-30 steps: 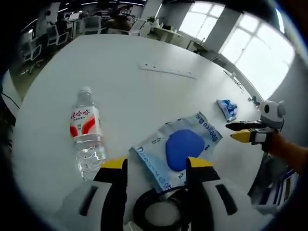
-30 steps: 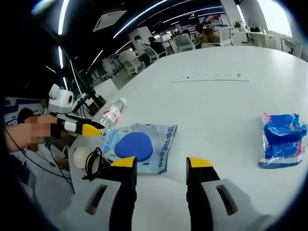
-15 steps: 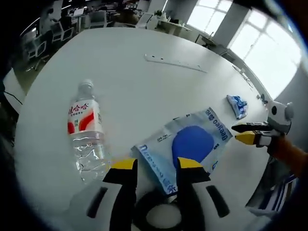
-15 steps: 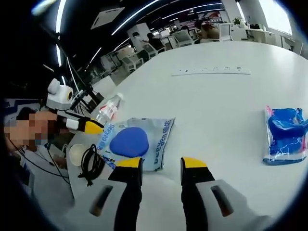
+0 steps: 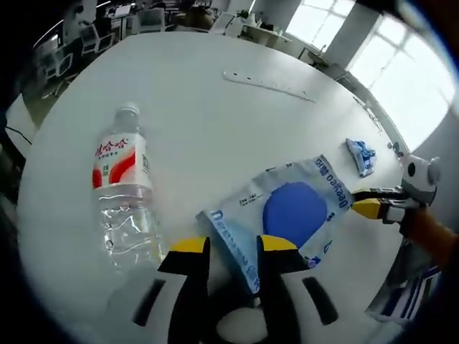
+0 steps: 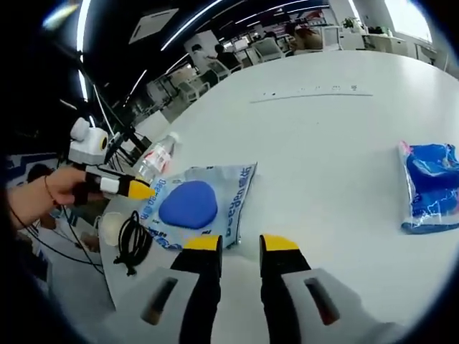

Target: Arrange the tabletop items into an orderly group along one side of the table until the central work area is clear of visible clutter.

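Overhead, strip lights cross an office; both grippers [image 5: 225,245] [image 6: 241,242] hover narrowly parted above the white table [image 6: 337,143].

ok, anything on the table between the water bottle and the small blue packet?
Yes: the blue-and-white pouch lies between the water bottle and the small blue packet, seen in the left gripper view.

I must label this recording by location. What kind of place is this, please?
Most likely an open-plan office: a large white table, desks with office chairs behind it, ceiling strip lights, and big windows.
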Available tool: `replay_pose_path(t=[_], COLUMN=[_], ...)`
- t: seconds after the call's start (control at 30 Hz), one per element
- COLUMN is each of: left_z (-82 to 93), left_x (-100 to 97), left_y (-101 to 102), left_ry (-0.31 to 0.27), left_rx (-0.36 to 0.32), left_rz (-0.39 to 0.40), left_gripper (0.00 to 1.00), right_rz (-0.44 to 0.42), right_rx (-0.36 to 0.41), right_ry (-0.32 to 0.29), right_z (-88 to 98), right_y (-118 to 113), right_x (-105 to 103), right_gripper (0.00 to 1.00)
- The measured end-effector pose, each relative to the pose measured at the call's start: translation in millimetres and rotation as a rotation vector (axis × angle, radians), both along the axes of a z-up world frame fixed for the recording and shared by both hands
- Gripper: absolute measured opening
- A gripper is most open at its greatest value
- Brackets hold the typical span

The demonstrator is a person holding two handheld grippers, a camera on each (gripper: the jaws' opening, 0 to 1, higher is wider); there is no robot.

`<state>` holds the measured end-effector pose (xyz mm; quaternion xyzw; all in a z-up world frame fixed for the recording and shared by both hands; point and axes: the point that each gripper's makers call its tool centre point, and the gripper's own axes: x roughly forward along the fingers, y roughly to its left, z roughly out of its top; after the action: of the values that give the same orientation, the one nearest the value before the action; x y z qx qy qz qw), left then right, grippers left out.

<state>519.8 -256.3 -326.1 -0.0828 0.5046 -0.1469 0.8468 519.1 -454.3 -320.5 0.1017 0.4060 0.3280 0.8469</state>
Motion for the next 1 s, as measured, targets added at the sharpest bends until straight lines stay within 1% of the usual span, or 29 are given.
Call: replay_pose_path(t=[0.13,0.23,0.33,0.53,0.67,0.73,1.0], left_z=[-4.2,-4.3,-7.4,-8.4,-7.4,-7.0,-4.2], left_x=[-1.1,-1.5,-2.1,-2.1,-1.7,-1.7,2.2], left_y=[1.5,1.3,2.5,1.4,-0.9,-1.3,-3.7], left_ry=[0.01,0.011,0.014,0.017,0.019,0.016,0.004], left_rx=[-0.003,-0.009,-0.015,-0.032,-0.055,-0.046,-0.056], left_rz=[0.004,0.007,0.009,0.017,0.017,0.004,-0.007], left_gripper=[0.2,0.16,0.1,0.07,0.04,0.04,0.01], right_rz=[0.001,0.006,0.009,0.005,0.006,0.005,0.007], right_rx=[0.001,0.0,0.001,-0.003,-0.001,-0.001,-0.003], right_ry=[0.006,0.009,0.012,0.008,0.007,0.005,-0.004], right_z=[-2.0,-4.0,-4.8,-5.2,-3.8,-3.7,-1.5], right_y=[2.1,3.5,5.4,5.9,6.3,6.2,6.3], right_x=[0.4,0.5,0.0,0.7,0.9,0.9,-1.0], right_gripper=[0.12,0.07,0.03,0.01,0.0,0.0,0.0])
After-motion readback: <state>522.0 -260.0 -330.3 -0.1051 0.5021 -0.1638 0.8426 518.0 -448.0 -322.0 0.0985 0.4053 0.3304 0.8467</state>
